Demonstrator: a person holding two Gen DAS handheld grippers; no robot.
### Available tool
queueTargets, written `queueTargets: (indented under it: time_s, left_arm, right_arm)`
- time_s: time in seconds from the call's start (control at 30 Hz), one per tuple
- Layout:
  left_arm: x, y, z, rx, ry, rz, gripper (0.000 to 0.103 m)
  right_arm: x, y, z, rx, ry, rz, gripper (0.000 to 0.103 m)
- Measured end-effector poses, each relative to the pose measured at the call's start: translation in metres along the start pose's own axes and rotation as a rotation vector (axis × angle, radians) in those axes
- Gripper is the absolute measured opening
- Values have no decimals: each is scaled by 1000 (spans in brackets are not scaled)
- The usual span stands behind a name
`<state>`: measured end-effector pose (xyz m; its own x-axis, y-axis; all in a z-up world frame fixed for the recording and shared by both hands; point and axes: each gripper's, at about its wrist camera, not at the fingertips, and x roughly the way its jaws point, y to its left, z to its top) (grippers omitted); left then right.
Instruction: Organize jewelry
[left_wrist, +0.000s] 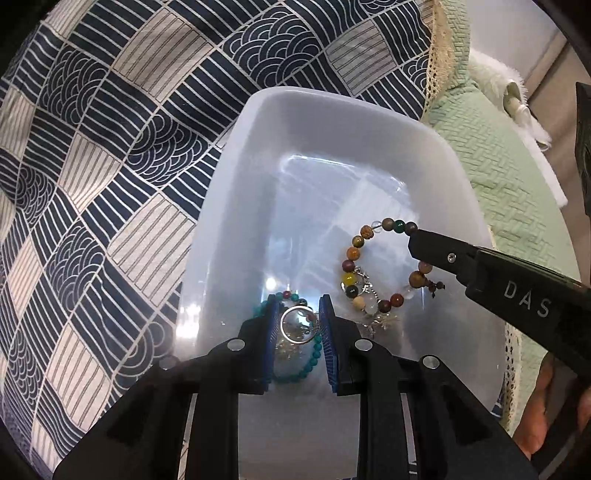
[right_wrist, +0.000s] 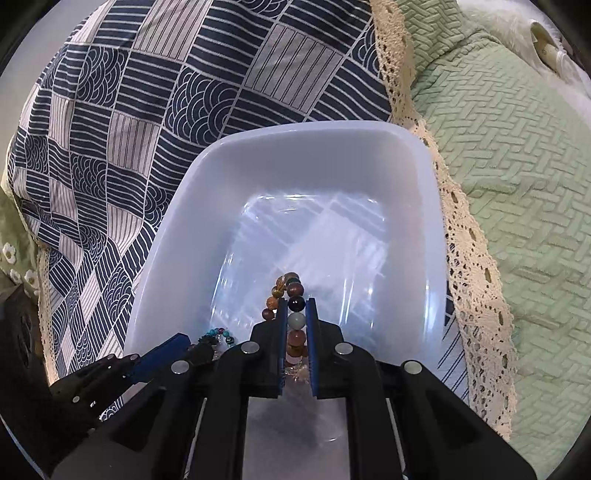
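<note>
Where the multicoloured bead bracelet (left_wrist: 384, 269) hangs inside the white plastic tub (left_wrist: 255, 155), pinched by its right side in the right claw (right_wrist: 297, 321), blue pads pressed together on the beads. Left of it, near the tub's near wall, a silver ring (left_wrist: 297, 325) between the left claw (left_wrist: 297, 314) pads, parted slightly, ring seemingly touching both; whether gripped, cannot tell. Under the ring, a turquoise bead bracelet (left_wrist: 306, 369) and silver chains. Beneath the tub, a navy patterned cloth (left_wrist: 110, 166) with lace edge; right, a green quilted cover (right_wrist: 517, 166).
</note>
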<state>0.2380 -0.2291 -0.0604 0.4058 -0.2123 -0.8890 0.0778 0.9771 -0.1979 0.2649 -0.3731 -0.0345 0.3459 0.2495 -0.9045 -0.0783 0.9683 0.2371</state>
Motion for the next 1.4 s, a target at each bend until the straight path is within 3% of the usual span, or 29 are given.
queueTargets:
  time_s: [0.1, 0.3, 0.43, 0.47, 0.57, 0.63, 0.73, 0.8, 1.0, 1.13, 1.23, 1.4]
  left_arm:
    - [-6, 2, 1, 4, -15, 8, 35]
    - [-23, 1, 3, 6, -61, 8, 46]
    - [-31, 2, 3, 6, -75, 6, 47]
    - [-33, 4, 4, 1, -78, 6, 47]
    - [-41, 8, 4, -12, -89, 8, 52]
    - [-48, 10, 3, -13, -103, 10, 55]
    - [-63, 14, 1, -7, -129, 19, 69]
    - [-79, 18, -3, -4, -169, 29, 84]
    - [-105, 30, -13, -2, -201, 12, 88]
    - [-113, 38, -22, -21, -219, 19, 90]
    - [-115, 42, -31, -19, -197, 67, 92]
    - [-123, 55, -44, -56, -192, 64, 94]
  right_arm:
    - [1, 3, -2, -9, 5, -2, 11]
    - [3, 5, -3, -29, 19, -21, 11]
    - [1, 9, -3, -40, 23, -29, 12]
    - [-1, 10, -4, -41, 19, -32, 15]
    - [-14, 11, -4, -37, -19, -32, 42]
    - [-24, 12, -4, -44, -41, -29, 43]
    - [-37, 13, -5, -48, -63, -29, 45]
    - [-45, 14, -7, -52, -78, -59, 62]
    - [-66, 20, -22, -93, -141, -175, 86]
    - [-75, 28, -40, -133, -167, -226, 88]
    - [-79, 32, -55, -129, -186, -211, 88]
    - [-85, 40, -81, -140, -207, -192, 88]
